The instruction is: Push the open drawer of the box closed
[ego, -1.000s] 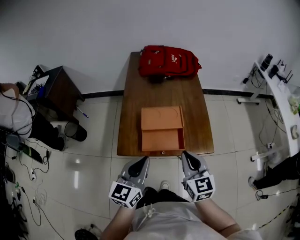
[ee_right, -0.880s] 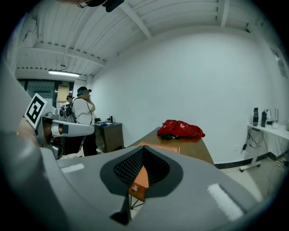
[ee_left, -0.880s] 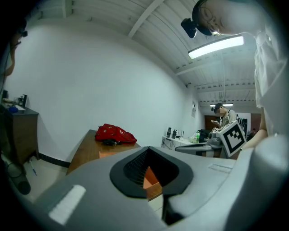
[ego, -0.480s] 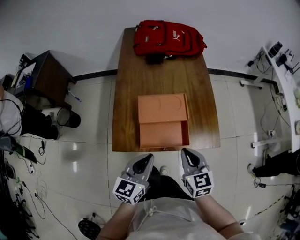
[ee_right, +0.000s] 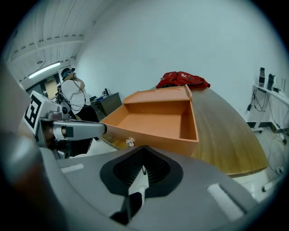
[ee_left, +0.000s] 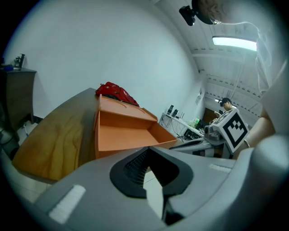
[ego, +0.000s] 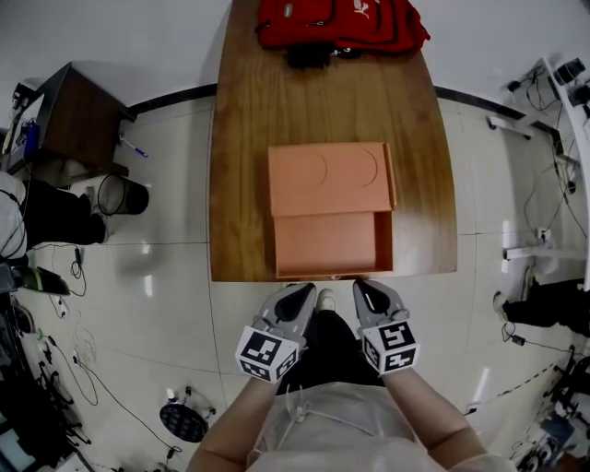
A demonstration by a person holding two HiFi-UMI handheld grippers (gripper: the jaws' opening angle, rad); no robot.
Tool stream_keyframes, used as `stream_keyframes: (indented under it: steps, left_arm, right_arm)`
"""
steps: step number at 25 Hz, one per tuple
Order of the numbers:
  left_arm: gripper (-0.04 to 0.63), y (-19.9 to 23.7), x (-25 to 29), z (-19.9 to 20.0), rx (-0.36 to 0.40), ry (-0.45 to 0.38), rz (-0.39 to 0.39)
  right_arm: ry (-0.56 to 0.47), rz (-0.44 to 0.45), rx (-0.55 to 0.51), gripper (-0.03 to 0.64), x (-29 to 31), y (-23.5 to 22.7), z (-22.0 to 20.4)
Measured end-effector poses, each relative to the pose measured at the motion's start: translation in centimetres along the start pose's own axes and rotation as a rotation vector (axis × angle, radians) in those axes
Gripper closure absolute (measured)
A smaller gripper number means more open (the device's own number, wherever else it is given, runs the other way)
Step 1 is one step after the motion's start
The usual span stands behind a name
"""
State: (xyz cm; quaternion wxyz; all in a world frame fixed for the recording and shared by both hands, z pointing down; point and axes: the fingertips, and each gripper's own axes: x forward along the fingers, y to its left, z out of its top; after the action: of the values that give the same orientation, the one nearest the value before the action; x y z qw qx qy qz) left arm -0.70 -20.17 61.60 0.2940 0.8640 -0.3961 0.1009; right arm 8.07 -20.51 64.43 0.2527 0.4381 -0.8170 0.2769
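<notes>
Compared with half a second ago, the head view has shifted forward over the desk (ego: 241,184): the orange box (ego: 330,180) and its drawer (ego: 324,241) fill more of the picture, and the red backpack (ego: 341,23) at the far end is now cut by the top edge. The drawer is pulled out as far as before, open and empty, with its front at the desk's near edge, towards the person. Both tools still hover just short of that edge and touch nothing. The left tool (ego: 304,289) points at the left part of the drawer front and the right tool (ego: 361,286) at the right part. In its own view the left tool (ee_left: 146,151) has its jaws brought together with nothing between them, and the right tool (ee_right: 143,149) is the same, closed and empty. Counted, there are two tools, one box with one drawer, one small knob (ee_right: 130,142) on the drawer front, one backpack and one desk. A single dark side table (ego: 78,120) and one black bin (ego: 118,194) stand on the floor to the left.
</notes>
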Motion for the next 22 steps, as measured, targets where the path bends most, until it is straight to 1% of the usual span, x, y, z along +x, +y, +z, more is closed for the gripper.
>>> stream_keyframes:
  steps: [4, 7, 9, 14, 22]
  left_arm:
    - [0.589, 1.4, 0.6, -1.9, -0.011, 0.042, 0.046]
    - [0.589, 1.7, 1.0, -2.6, -0.029, 0.056, 0.048]
    - [0.589, 2.0, 1.0, -2.2, -0.039, 0.046, 0.059]
    - [0.589, 3.2, 1.6, -0.9, -0.070, 0.018, 0.116]
    - [0.589, 4.8, 3.4, 1.1, -0.116, 0.002, 0.141]
  right_arm:
    - [0.009, -0.019, 0.037, 0.607, 0.9, -0.9, -0.4]
    - [0.016, -0.022, 0.043, 0.607, 1.4, -1.3, -0.3]
    - [0.023, -0.019, 0.040, 0.607, 1.6, -1.3, -0.2]
    - [0.027, -0.014, 0.032, 0.607, 2.4, -1.4, 0.5]
    - [0.021, -0.019, 0.033, 0.607, 4.4, -2.6, 3.0]
